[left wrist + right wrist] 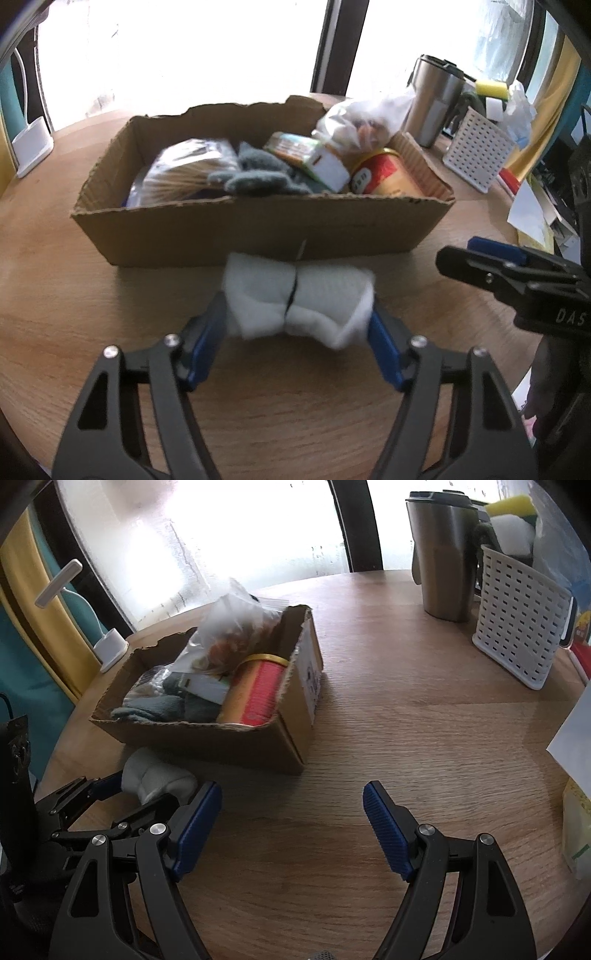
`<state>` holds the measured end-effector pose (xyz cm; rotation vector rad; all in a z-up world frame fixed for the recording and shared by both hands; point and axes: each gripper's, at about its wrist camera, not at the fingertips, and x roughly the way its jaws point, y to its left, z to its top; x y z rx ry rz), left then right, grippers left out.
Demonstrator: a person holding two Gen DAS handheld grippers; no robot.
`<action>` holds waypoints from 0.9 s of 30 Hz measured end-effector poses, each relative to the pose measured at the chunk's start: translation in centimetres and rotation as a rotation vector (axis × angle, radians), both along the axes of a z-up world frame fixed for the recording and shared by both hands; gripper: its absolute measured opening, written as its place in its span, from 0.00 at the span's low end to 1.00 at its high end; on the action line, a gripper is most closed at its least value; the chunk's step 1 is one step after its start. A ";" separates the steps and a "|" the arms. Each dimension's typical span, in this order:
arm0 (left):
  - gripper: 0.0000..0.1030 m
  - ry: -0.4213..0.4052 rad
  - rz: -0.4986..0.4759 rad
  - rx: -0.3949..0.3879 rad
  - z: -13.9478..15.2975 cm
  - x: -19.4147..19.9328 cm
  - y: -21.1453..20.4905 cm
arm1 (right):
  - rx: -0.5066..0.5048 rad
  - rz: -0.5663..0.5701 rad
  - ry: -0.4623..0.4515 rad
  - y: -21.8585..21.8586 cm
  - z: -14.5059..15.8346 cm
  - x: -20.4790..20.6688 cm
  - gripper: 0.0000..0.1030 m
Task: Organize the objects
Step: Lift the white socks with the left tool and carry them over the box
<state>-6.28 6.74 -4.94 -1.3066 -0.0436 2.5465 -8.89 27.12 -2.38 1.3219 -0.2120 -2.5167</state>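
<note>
my left gripper (297,325) pinches the white bundle (297,299) by the table's (55,295) near edge, right gripper (291,814) slack; lift clear over the cardboard box (258,229) wall before releasing.

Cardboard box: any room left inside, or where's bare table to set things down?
The cardboard box is crowded, a plastic bag piled above its rim. Bare wood lies between the box and the white basket, and under the open right tongs.

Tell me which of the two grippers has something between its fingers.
The left gripper: a white rolled cloth sits between its blue pads in front of the cardboard box. The right gripper stands open over bare table.
</note>
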 end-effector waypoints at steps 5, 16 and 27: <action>0.70 0.015 0.009 0.009 0.2 0.2 0.1 | 0.007 0.001 0.009 -0.5 0.5 0.3 0.79; 0.70 0.041 0.023 0.028 1.1 0.7 -0.3 | 0.019 0.014 0.024 -1.6 1.2 1.0 0.79; 0.70 0.071 0.051 0.045 2.0 1.6 -2.2 | 0.026 0.032 0.038 -2.8 2.0 2.0 0.79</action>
